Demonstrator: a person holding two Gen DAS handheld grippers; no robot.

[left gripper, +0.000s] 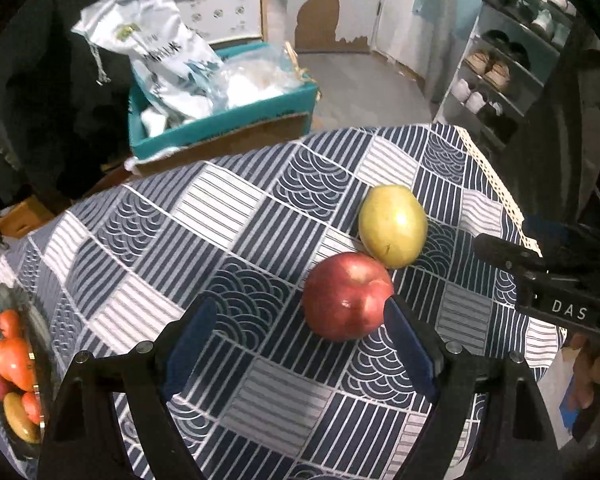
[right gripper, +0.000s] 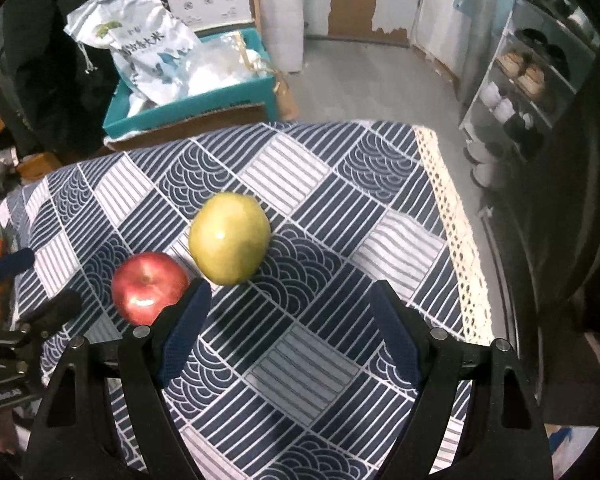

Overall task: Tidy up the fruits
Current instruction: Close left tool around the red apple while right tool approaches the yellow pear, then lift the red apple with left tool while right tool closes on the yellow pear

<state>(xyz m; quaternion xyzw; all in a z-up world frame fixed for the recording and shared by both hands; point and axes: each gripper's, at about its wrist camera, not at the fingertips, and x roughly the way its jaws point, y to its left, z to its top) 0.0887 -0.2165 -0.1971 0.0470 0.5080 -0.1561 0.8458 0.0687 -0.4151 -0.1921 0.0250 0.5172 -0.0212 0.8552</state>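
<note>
fruit bowl (left gripper: 10,356) cut off at edge, contents blurred

Open right hand-held gripper (right gripper: 288,316) over patterned worktop (right gripper: 340,200); yellow-green apple (right gripper: 230,238) at twelve o'clock, red apple (right gripper: 148,286) touching it at ten.

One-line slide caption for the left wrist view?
Left gripper, open, above a red apple and yellow-green fruit on a patterned tablecloth; fruit bowl at left.

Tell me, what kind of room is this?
Most likely a lived-in home, perhaps by the entrance: a shoe rack stands by the wall, a patterned tablecloth covers the table, and a bag of rice sits in a teal box.
</note>
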